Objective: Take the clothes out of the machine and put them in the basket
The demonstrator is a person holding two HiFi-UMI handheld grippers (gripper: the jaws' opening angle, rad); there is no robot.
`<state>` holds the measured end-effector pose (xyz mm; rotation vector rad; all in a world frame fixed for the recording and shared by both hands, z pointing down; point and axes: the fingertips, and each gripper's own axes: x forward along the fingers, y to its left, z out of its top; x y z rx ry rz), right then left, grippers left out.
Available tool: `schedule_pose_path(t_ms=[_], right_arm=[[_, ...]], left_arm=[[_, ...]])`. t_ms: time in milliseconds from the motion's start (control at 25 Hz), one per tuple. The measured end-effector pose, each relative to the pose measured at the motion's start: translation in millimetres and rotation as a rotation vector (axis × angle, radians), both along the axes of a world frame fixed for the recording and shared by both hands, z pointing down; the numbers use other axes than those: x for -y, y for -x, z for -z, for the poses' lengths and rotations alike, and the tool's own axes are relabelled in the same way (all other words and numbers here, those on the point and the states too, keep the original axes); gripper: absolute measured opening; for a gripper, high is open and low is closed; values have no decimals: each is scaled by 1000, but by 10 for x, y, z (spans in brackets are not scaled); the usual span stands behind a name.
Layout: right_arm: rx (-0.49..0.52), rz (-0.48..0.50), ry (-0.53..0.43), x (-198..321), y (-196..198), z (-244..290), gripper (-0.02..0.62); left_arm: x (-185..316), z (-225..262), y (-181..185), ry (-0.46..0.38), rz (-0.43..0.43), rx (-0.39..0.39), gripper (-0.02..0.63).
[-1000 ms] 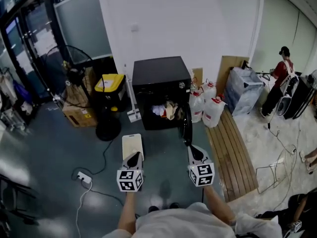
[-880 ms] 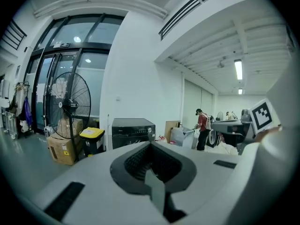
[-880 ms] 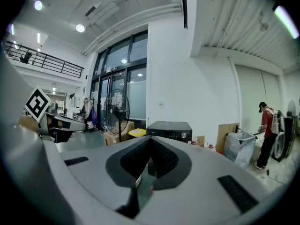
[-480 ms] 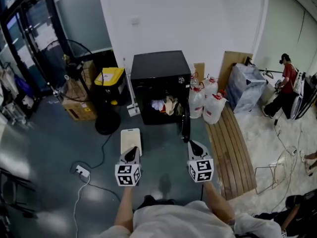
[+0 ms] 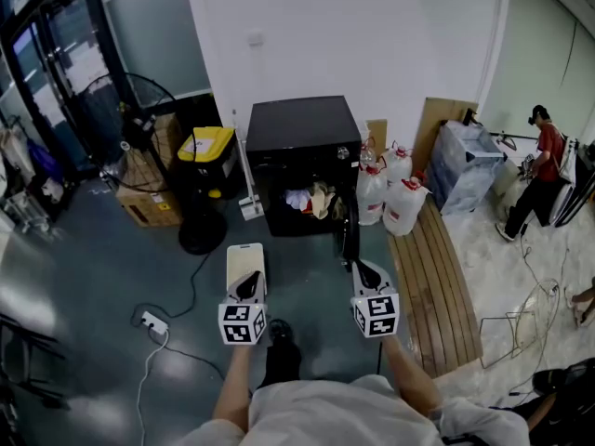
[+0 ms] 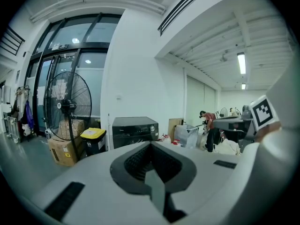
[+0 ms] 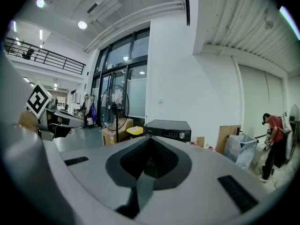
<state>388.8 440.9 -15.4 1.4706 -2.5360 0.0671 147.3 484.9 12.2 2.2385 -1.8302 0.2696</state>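
A black machine [image 5: 302, 147] stands against the white wall with its door [image 5: 350, 232] swung open to the right. White and tan clothes [image 5: 310, 201] lie in its opening. A cream basket [image 5: 245, 258] sits on the floor in front of it. My left gripper [image 5: 250, 282] hovers over the basket's near end, shut and empty. My right gripper [image 5: 362, 270] is near the door's lower edge, also shut and empty. The machine [image 6: 135, 130] shows far ahead in the left gripper view, and the same machine [image 7: 168, 128] in the right gripper view.
A standing fan [image 5: 139, 124] with a round base, a yellow-lidded bin [image 5: 206, 150] and a cardboard box [image 5: 149, 208] stand left of the machine. Water jugs [image 5: 395, 198] and a wooden slatted platform [image 5: 437, 286] lie right. A power strip [image 5: 149, 321] trails a cord. A person [image 5: 544, 161] stands far right.
Both grippers have advanced a little toward the machine, still shut. A dark shoe has stepped forward between them. The person at far right has shifted.
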Motion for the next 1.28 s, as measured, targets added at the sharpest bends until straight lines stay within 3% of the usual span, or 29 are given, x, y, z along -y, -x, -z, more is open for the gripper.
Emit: schedule_pose_path(t_ms=[600,1280], right_arm=[[-42,-3,12,1015,639,-213,25],[-90,-59,18,2719,1475,-118,25]], left_arm=[[1006,-285,386,34,-42,-28,18],[2886,-197,1258,31,-91,-55,18]])
